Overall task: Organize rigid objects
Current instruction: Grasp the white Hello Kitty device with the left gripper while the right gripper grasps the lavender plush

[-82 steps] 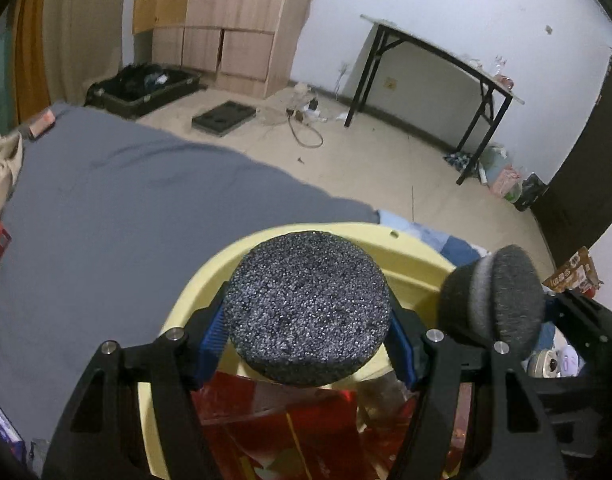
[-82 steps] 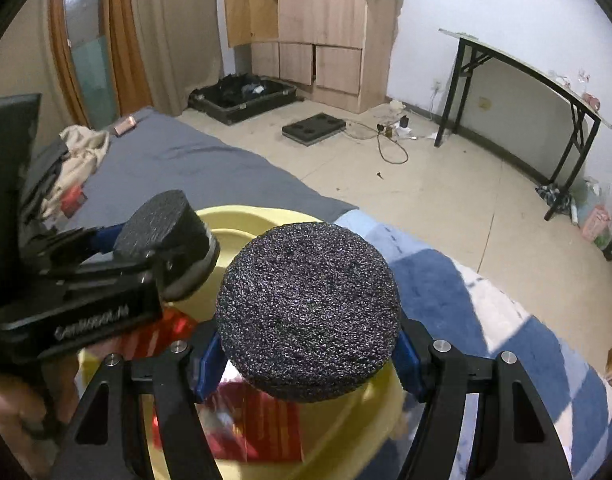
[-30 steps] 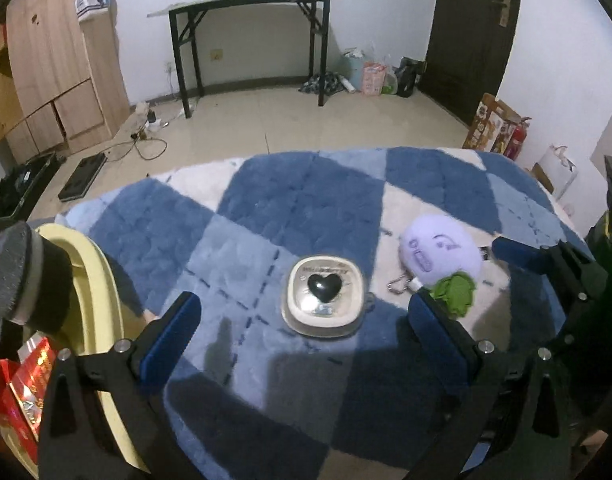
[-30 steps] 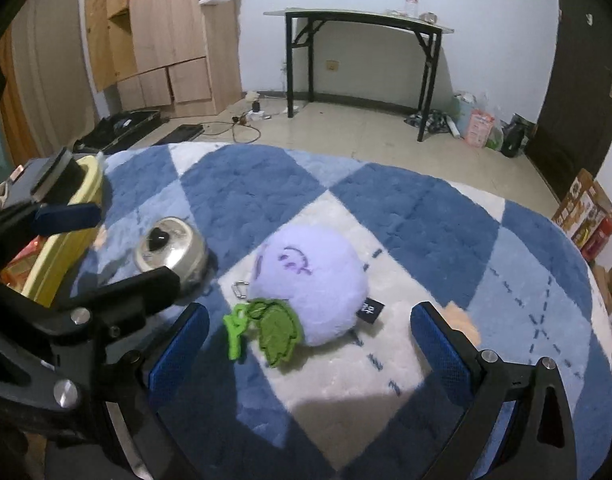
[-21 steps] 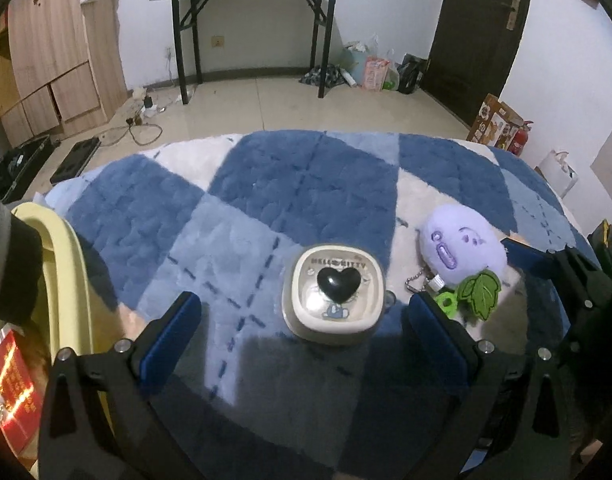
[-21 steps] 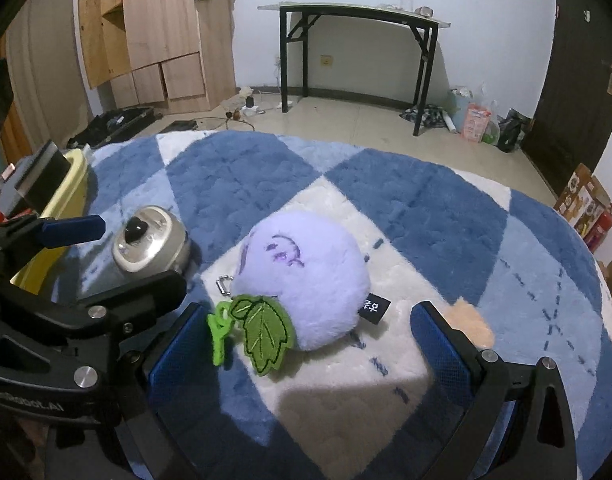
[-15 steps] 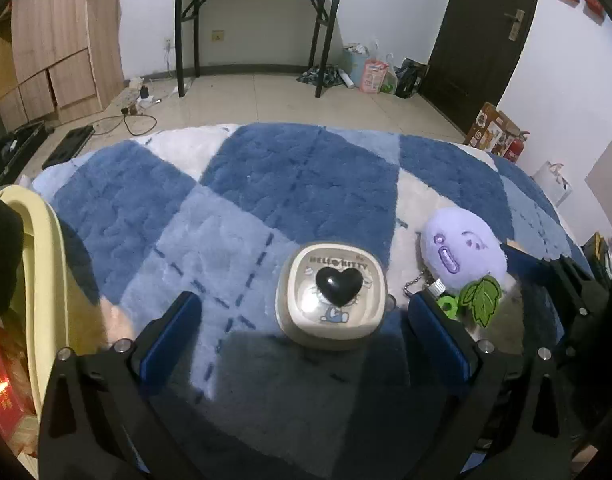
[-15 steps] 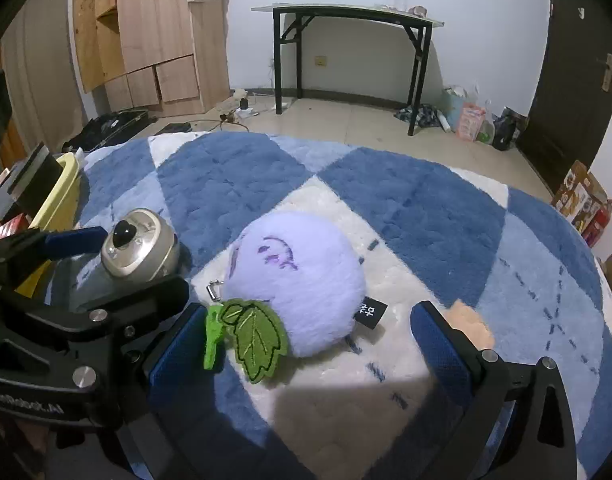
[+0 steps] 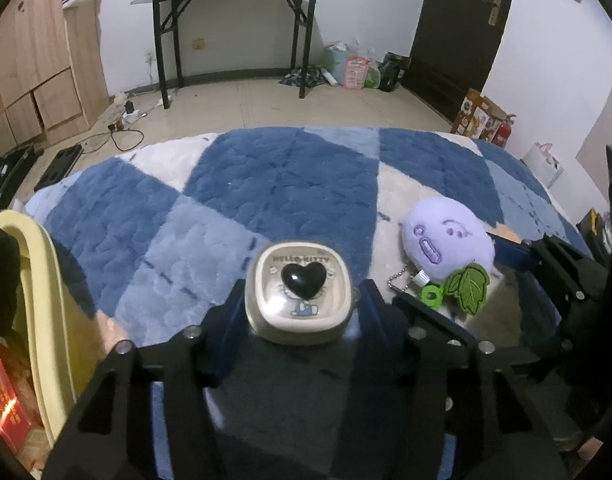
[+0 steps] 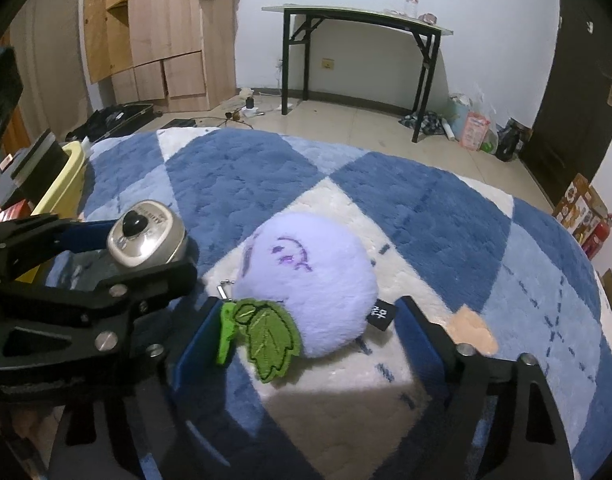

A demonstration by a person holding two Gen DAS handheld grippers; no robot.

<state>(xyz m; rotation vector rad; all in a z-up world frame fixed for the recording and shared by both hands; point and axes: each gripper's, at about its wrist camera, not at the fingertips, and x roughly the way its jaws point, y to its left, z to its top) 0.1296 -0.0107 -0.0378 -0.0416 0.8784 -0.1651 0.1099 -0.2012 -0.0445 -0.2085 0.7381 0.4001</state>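
My left gripper (image 9: 299, 302) has its blue-padded fingers (image 9: 226, 316) drawn in against both sides of the cream Hello Kitty case (image 9: 299, 297), a rounded square box with a black heart on its lid, so it is pinching that case, which sits on the blue-and-white checked rug (image 9: 274, 184). From the right wrist view the same case (image 10: 147, 234) shows between the black fingers of my left gripper (image 10: 146, 240), just left of the purple plush (image 10: 306, 280). My right gripper (image 10: 302, 332) is spread wide, its blue pads (image 10: 194, 344) standing on either side of the plush; the left pad lies right beside the green felt leaf (image 10: 270, 336) and green clip (image 10: 226, 332) of the keychain, while the right finger is near the plush's black tag (image 10: 382, 314), and I cannot tell whether either pad actually touches the toy. The plush rests on a white square of the rug, face up, with its ball chain toward the case. In the left wrist view the plush (image 9: 446, 244) lies just to the right of the case, apart from it, with my right gripper (image 9: 482, 264) reaching in around it from the right edge. The yellow bin (image 9: 38, 280) stands at the far left on the rug's edge, with a red box (image 9: 2, 400) inside it.
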